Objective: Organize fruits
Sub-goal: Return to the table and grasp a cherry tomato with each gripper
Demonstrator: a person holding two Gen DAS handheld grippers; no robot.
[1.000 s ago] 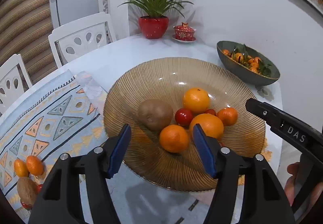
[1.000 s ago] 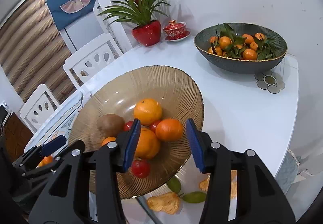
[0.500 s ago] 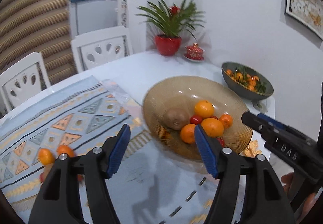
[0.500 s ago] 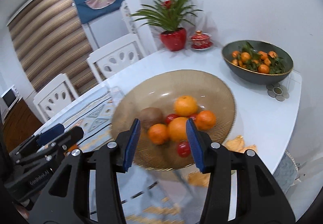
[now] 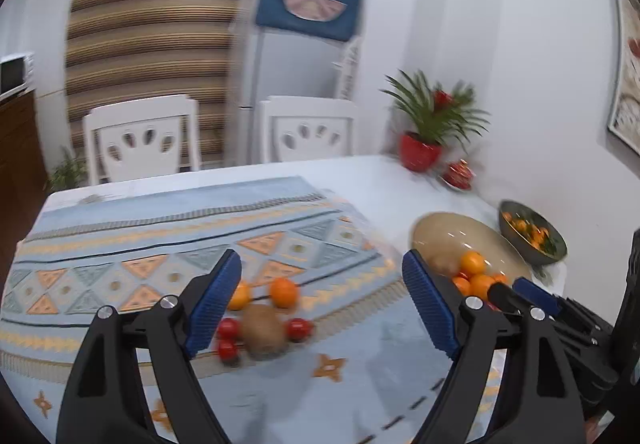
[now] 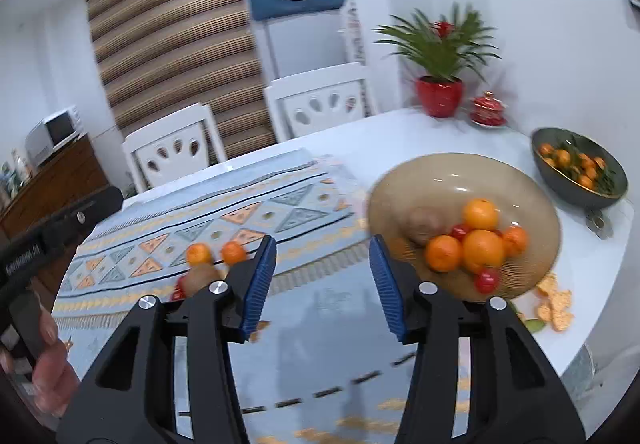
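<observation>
A: What does the loose fruit look like?
B: A brown kiwi lies on the patterned blue cloth, with two small oranges just behind it and three red tomatoes beside it.
A: And the rest?
B: Oranges, a kiwi and tomatoes sit piled in the ribbed amber bowl on the white table, to the right of the cloth.
A: The claws?
B: The left gripper gapes wide and empty over the loose fruit; the right gripper is spread too, holding nothing.
</observation>
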